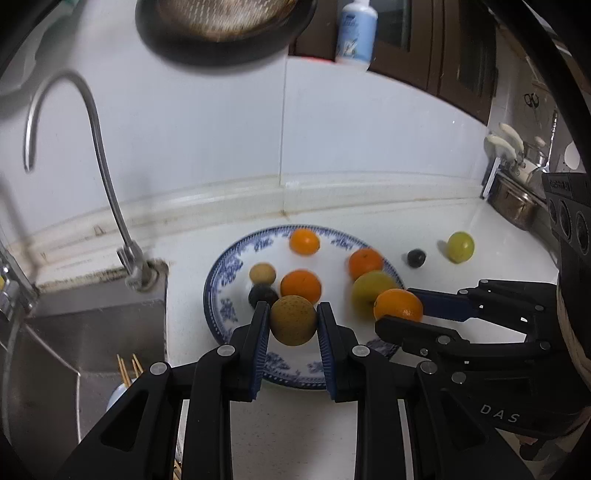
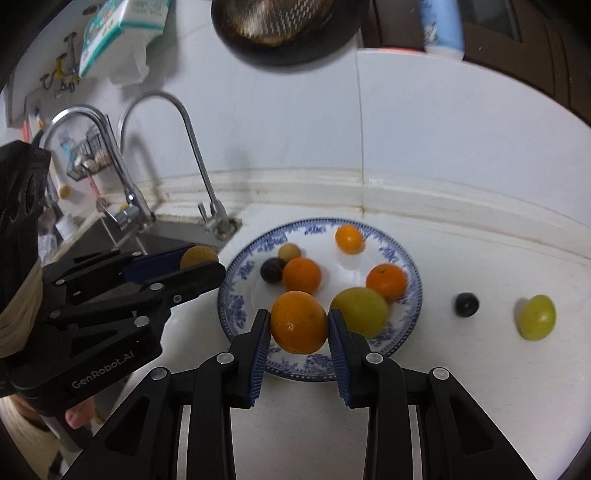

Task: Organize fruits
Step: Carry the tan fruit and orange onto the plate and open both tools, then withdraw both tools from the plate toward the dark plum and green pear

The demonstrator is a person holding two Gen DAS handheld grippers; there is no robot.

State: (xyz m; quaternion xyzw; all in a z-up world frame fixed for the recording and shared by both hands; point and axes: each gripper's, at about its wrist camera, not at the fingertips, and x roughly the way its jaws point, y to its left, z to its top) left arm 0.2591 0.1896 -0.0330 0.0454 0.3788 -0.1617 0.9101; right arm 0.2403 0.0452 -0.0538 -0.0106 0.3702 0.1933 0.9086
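My left gripper (image 1: 293, 317) is shut on a brown pear (image 1: 293, 320), held above the near edge of the blue-patterned plate (image 1: 225, 269). My right gripper (image 2: 299, 325) is shut on an orange (image 2: 299, 322) over the plate's (image 2: 236, 277) near rim; it also shows in the left wrist view (image 1: 398, 304). On the plate lie three oranges (image 2: 302, 275), a green apple (image 2: 360, 310), a dark plum (image 2: 272, 269) and a small tan fruit (image 2: 289, 252). On the counter to the right lie a dark plum (image 2: 466, 304) and a green fruit (image 2: 537, 316).
A steel sink (image 1: 74, 339) with curved faucet (image 1: 96, 147) lies left of the plate. The white tiled wall (image 1: 332, 147) stands behind. A dark pan (image 1: 221, 29) and a bottle (image 1: 356, 31) hang above. Steel pots (image 1: 517, 203) stand at the far right.
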